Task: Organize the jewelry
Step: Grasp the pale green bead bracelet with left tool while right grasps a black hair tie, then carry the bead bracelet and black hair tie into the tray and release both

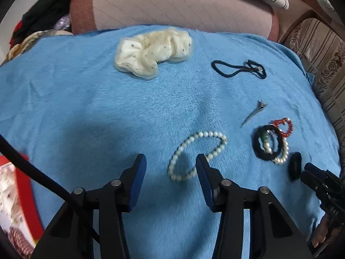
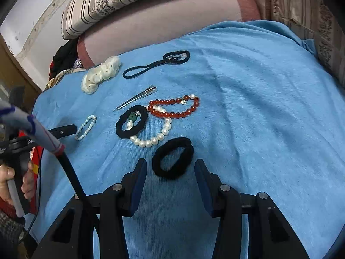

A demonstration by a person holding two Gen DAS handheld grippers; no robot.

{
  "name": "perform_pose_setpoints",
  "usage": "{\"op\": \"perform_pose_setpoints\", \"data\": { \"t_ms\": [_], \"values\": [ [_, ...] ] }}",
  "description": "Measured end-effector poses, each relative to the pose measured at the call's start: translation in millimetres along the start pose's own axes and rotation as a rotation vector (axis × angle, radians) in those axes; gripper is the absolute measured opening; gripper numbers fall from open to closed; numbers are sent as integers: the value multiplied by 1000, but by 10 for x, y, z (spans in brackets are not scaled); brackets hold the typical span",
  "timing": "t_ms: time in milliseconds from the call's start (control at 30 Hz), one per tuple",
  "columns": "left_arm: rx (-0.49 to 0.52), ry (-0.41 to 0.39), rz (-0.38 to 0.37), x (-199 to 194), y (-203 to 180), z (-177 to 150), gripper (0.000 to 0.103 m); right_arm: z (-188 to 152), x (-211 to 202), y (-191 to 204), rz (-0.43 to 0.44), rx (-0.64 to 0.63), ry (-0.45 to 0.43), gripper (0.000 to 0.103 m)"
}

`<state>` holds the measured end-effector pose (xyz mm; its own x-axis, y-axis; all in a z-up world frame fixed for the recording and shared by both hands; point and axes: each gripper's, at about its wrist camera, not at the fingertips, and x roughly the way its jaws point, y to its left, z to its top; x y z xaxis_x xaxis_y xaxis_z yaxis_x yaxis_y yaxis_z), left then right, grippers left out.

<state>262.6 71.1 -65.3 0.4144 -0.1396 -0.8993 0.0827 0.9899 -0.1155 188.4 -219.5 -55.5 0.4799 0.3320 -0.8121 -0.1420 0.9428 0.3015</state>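
Observation:
On the blue cloth (image 1: pixel 86 108) a small pearl bracelet (image 1: pixel 207 134) lies between the fingers of my left gripper (image 1: pixel 170 161). The jaws are open, and the right finger covers the bracelet's near side. In the right wrist view a plain black scrunchie (image 2: pixel 187 151) lies flat between the tips of my right gripper (image 2: pixel 170 165), which is open and apart from it. Beyond it lie a red bead bracelet (image 2: pixel 172 114), a large pearl bracelet (image 2: pixel 148 142) and a black scrunchie with a green bead (image 2: pixel 120 129), all overlapping.
A silver hair clip (image 2: pixel 135 98), thin black hair ties (image 2: pixel 146 67) and a cream scrunchie (image 2: pixel 101 73) lie farther back. A pink cushion (image 1: pixel 172 4) borders the cloth's far edge. A red box (image 1: pixel 21 194) stands at the left. A person's hand (image 2: pixel 8 179) holds the left gripper's handle.

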Motion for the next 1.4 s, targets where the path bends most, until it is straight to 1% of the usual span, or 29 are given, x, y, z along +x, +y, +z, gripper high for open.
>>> {"op": "perform_pose_setpoints", "data": {
  "t_ms": [67,133,233,300,333,367,400,433,467,533,633,833,933,1033,1100,1133,1300,1367,1400],
  "values": [
    [13,4,2,87,-27,35,46,-1,40,-6,3,6,4,50],
    [43,-14,9,125,-79,62,46,-4,69,-27,7,14,8,50],
    [60,-18,14,182,-136,98,46,-24,111,-36,8,22,11,50],
    [72,-23,16,200,-176,91,46,-33,121,-18,-4,12,5,47],
    [82,-23,19,206,-196,85,46,-29,129,-11,-7,9,5,43],
    [96,-22,19,207,-227,72,40,-31,136,-3,-11,6,5,39],
    [107,-14,5,205,-261,57,23,-28,144,2,-15,4,5,35],
    [110,5,-16,206,-287,49,10,-23,154,6,-16,2,8,23],
    [105,19,-31,201,-299,44,5,-16,164,10,-12,2,14,13],
    [83,26,-65,135,-312,25,5,1,143,10,-6,14,13,10],
    [58,-1,-59,-21,-321,-18,5,13,8,51,3,14,-10,8],
    [17,-75,-68,-620,-209,-199,5,2,-337,280,10,-54,-63,8],
    [2,-122,-61,-1004,-103,-353,5,-18,-487,461,37,-83,-76,8],
    [-9,-155,-44,-1329,50,-504,5,-59,-592,704,81,-121,-74,8],
    [-22,-177,-23,-1568,211,-653,5,-99,-641,933,121,-158,-68,8],
    [-28,-181,-15,-1627,262,-691,5,-120,-655,1044,137,-177,-64,8],
    [-103,-210,54,-1988,803,-972,5,-251,-650,1672,224,-271,-31,8],
    [-137,-213,77,-2078,1030,-1064,5,-315,-622,1890,256,-300,-13,8],
    [-157,-212,86,-2120,1163,-1109,5,-352,-600,2066,279,-324,0,8]
  ]
}}
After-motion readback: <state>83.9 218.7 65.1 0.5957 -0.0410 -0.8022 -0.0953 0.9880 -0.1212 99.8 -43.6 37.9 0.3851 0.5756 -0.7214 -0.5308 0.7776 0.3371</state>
